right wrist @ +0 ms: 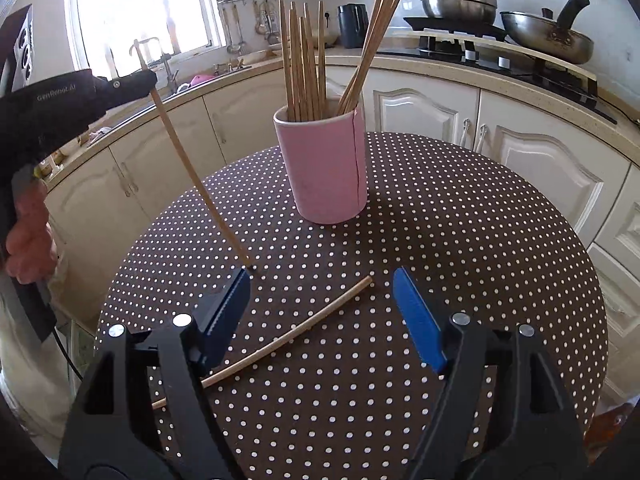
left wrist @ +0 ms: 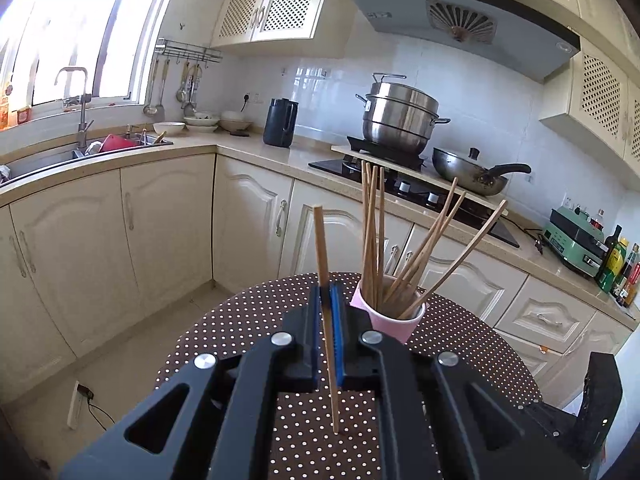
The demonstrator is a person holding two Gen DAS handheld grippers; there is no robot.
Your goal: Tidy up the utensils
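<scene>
- The left hand-held gripper (left wrist: 328, 300) is clamped on a single wooden chopstick (left wrist: 325, 280), its blue pads pressed against the stick on both sides.
- That held chopstick stands nearly upright, tilted a little, with its lower tip touching the polka-dot surface (right wrist: 460, 240); in the right wrist view the tip lands just beside the left blue finger of the other tool.
- A person's hand (right wrist: 30, 236) grips the left tool's handle at 9 o'clock in the right wrist view.
- The right hand-held gripper (right wrist: 322, 280) has its jaws spread wide with nothing pressed between them.
- A second loose chopstick (right wrist: 280, 340) lies flat on the surface, running from 7 o'clock up towards the gap between the open jaws, its far end between the two blue fingers.
- At 12 o'clock from the right tool stands a pink cup (right wrist: 326, 168), upright, holding a bundle of chopsticks (right wrist: 304, 60), some vertical, some leaning towards 1 o'clock.
</scene>
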